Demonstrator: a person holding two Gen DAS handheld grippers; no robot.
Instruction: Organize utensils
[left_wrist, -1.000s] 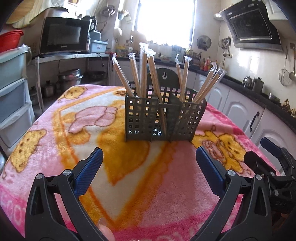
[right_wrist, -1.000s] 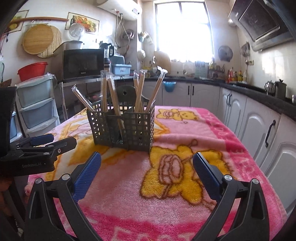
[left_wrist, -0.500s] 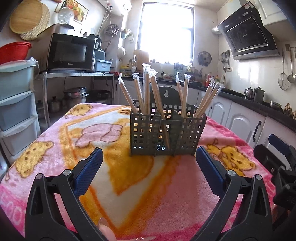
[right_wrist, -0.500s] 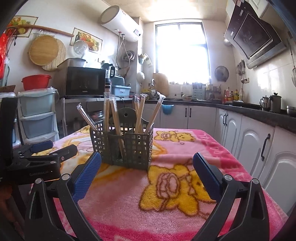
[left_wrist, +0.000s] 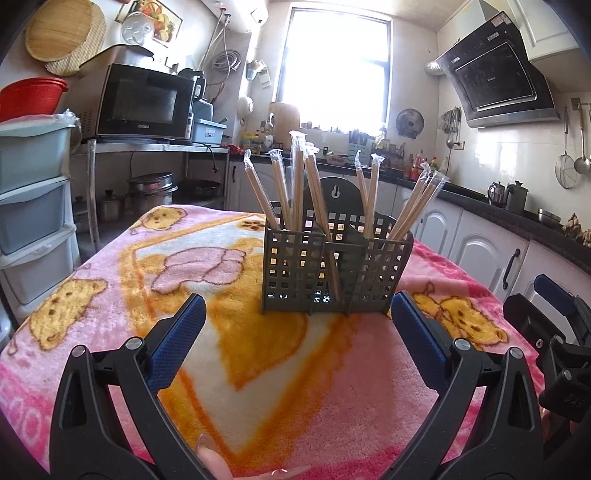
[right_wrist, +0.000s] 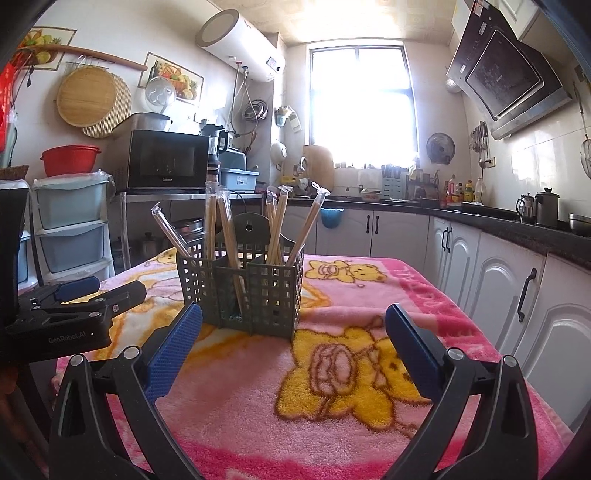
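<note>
A grey lattice utensil holder (left_wrist: 334, 271) stands upright on the pink cartoon blanket (left_wrist: 110, 295); it also shows in the right wrist view (right_wrist: 245, 291). Several plastic-wrapped wooden chopsticks (left_wrist: 295, 184) stand in its compartments, also seen from the right (right_wrist: 225, 229). My left gripper (left_wrist: 297, 336) is open and empty, just short of the holder. My right gripper (right_wrist: 293, 343) is open and empty, in front of the holder's right side. The right gripper shows at the left view's right edge (left_wrist: 554, 306); the left gripper shows at the right view's left edge (right_wrist: 77, 299).
Stacked plastic drawers (left_wrist: 29, 206) stand left of the table, with a microwave (left_wrist: 144, 103) on a shelf behind. White cabinets (right_wrist: 517, 288) and a dark counter run along the right. The blanket's right edge (right_wrist: 491, 343) drops off near the cabinets.
Both grippers have tilted upward and lowered a little, so more of the wall and ceiling shows. The holder and chopsticks have not moved. Both grippers stay open.
</note>
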